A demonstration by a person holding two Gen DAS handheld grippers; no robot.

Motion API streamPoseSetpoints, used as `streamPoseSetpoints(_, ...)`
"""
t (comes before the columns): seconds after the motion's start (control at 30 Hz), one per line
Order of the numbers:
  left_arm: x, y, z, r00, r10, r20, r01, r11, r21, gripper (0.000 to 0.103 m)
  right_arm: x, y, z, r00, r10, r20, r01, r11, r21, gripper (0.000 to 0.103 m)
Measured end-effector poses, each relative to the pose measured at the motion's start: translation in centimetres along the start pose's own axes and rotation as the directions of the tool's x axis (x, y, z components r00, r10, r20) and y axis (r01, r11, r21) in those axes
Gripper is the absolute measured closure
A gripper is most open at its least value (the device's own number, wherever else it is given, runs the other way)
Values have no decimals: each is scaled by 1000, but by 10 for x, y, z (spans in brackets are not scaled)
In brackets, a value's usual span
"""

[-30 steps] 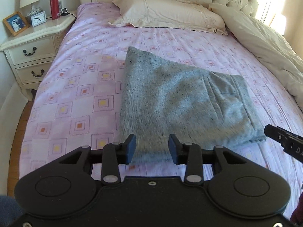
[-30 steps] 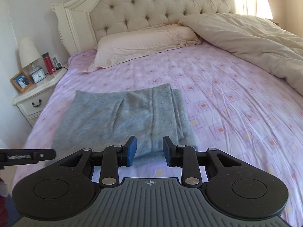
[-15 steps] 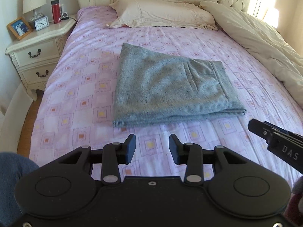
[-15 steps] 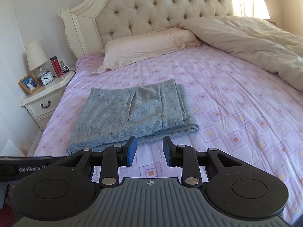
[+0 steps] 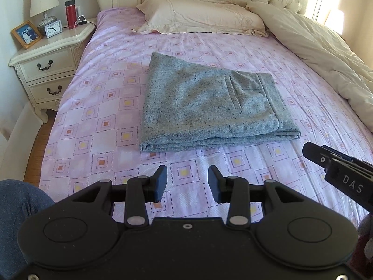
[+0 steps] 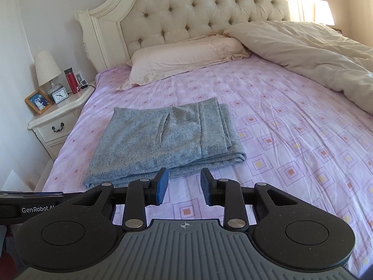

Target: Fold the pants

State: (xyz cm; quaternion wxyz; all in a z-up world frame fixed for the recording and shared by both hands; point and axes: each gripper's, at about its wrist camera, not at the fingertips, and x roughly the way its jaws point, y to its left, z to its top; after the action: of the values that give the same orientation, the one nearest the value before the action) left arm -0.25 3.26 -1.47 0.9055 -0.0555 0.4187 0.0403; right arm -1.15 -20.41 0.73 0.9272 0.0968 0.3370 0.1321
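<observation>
The grey speckled pants (image 5: 205,105) lie folded into a flat rectangle on the pink patterned bed sheet (image 5: 98,107); they also show in the right wrist view (image 6: 163,142). My left gripper (image 5: 187,183) is open and empty, held above the sheet short of the pants' near edge. My right gripper (image 6: 184,185) is open and empty, just short of the pants' near edge. The right gripper's body also shows at the right of the left wrist view (image 5: 340,175).
A cream pillow (image 5: 200,16) and tufted headboard (image 6: 200,11) are at the far end. A rumpled cream duvet (image 6: 310,53) covers the bed's right side. A white nightstand (image 5: 46,56) at the left holds a lamp, clock, photo frame and red bottle.
Both grippers have pulled back from the pants toward the foot of the bed and risen. The folded pants lie as they were, now fully in view.
</observation>
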Motion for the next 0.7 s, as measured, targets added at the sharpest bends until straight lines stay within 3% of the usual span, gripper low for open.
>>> streamPoseSetpoints(0.7, 1, -1, 0, 1000, 6, -2, -6, 1000, 8, 55, 3, 2, -2, 1000, -1, -14, 1, 1000, -3, 73)
